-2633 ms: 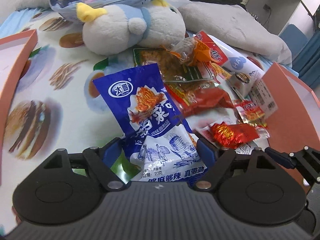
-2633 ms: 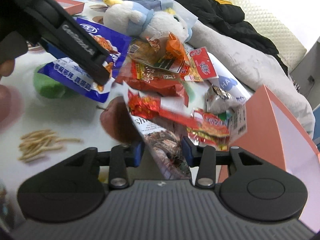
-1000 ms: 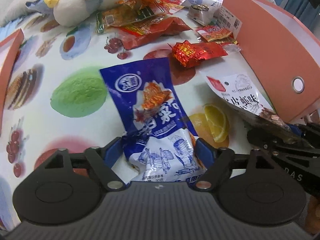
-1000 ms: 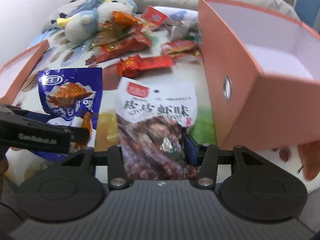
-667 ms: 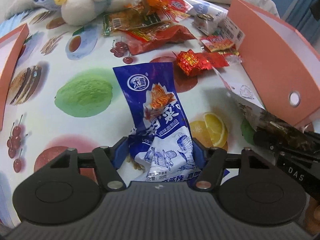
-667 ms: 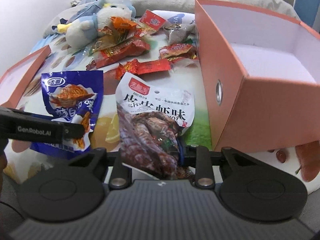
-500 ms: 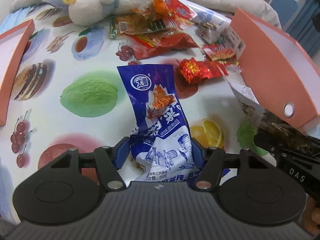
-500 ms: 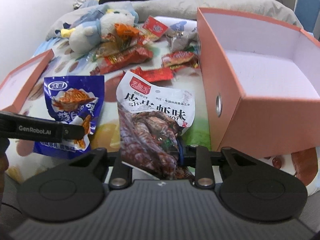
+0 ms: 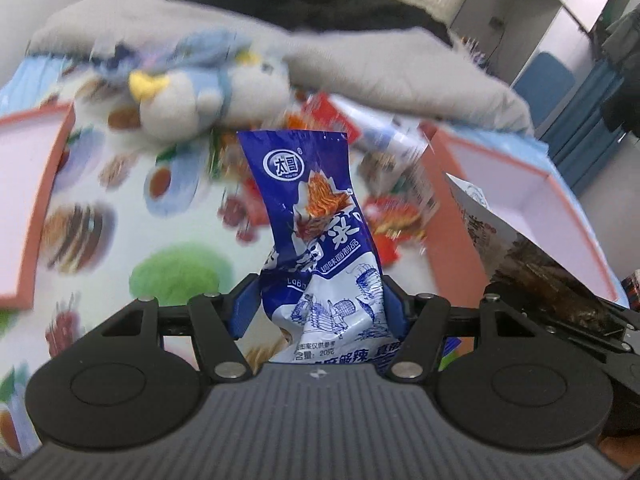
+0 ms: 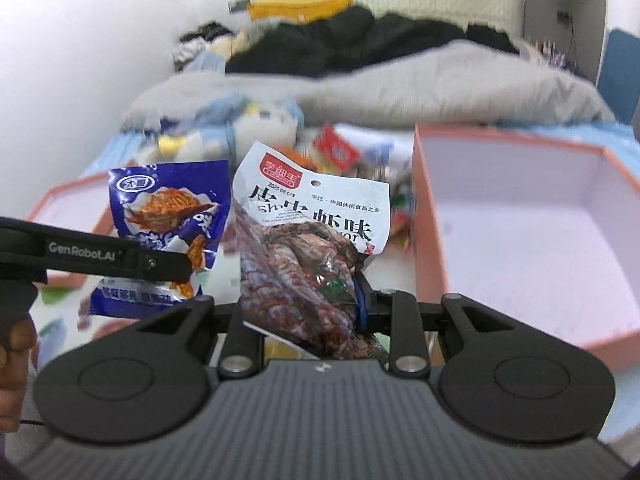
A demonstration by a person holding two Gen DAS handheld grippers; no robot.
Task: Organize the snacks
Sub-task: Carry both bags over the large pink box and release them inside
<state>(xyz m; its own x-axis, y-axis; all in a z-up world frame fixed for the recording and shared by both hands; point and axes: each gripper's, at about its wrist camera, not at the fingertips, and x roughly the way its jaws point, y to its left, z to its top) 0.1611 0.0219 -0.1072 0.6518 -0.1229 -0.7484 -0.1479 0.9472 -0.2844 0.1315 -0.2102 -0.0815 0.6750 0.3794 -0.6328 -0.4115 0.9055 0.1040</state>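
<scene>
Carrying: both grippers hold a snack packet up off the printed tablecloth point(image 9: 120, 240), beside the open box.
Orange box point(image 10: 520, 216): biggest thing here, open-topped with a pale bare floor, just right of the right gripper; likely the drop spot.
Orange lid point(image 9: 36, 184): lies at the far left of the cloth, well apart from the box.
Plush toy point(image 9: 188, 100): lies at the back, blurred, with the loose snack pile point(image 9: 384, 216) between it and the box.
White-and-brown packet point(image 10: 304, 236): clenched at its lower part by the right gripper point(image 10: 300, 300), top standing free and upright.
Blue packet point(image 9: 316, 236): pinched at its lower end by the left gripper point(image 9: 320, 312), jaws pressed in on the crumpled foil, upper half standing up and bent.
Risk, slip: slick film held only by one end could slide out on a quick swing.
Risk, rim: a low approach may catch the packet's free end on the box wall and fold it outside.
Risk, collision: the two grippers sit close side by side; both heading for the box at once could knock together.
Risk, blur: the background smears, so aim may be off.
</scene>
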